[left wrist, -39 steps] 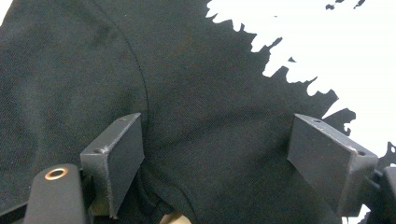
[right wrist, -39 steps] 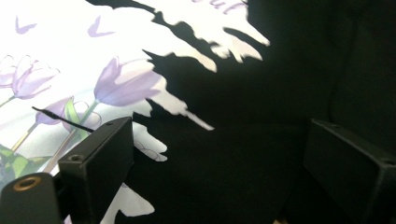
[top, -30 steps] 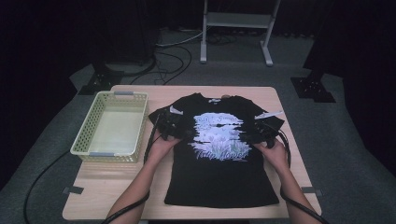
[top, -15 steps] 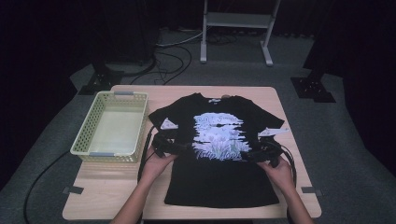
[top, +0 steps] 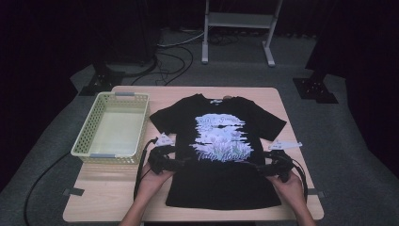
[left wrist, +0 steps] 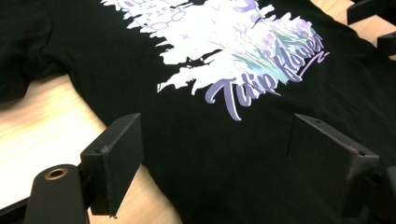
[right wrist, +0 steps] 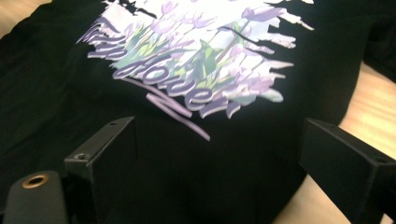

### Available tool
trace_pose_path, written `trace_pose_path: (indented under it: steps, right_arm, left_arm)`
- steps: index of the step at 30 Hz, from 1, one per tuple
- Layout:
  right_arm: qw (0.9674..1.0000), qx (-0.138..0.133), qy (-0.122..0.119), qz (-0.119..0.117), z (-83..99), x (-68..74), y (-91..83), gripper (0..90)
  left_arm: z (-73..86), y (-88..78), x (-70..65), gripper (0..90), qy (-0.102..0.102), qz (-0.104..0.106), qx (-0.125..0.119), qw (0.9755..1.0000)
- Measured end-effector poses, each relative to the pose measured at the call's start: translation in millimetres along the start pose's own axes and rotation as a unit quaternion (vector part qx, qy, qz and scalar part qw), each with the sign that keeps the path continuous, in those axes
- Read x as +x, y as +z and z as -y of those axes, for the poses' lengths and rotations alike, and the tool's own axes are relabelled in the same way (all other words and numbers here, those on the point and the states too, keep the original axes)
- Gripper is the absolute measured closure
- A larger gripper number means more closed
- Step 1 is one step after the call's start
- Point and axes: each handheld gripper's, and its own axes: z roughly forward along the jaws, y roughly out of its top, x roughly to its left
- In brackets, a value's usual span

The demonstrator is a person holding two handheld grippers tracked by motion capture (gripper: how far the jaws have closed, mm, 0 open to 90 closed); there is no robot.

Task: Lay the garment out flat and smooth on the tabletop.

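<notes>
1. Your wooden table (top: 108, 197) stands on grey carpet in a dark room.
2. Both grippers' jaws stand apart, holding nothing: the left gripper (left wrist: 212, 154) over the shirt's left edge, the right gripper (right wrist: 215, 158) over its right edge.
3. The shirt (top: 221, 183) lies flat, centre frame, print up, not yet folded.
4. The basket (top: 82, 148), left of the shirt, holds nothing.
5. The print reads "Tulip flower".
</notes>
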Motion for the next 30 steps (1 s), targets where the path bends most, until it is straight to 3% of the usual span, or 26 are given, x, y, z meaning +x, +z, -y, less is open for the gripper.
trace_pose_path:
  steps: [30]
  right_arm:
    - [0.9995,-0.019,0.019,0.018,52.9,-0.7,-59.1,11.6]
  left_arm:
    - [29.0,-42.0,-14.6,18.0,0.0,-0.01,-0.023,0.9997]
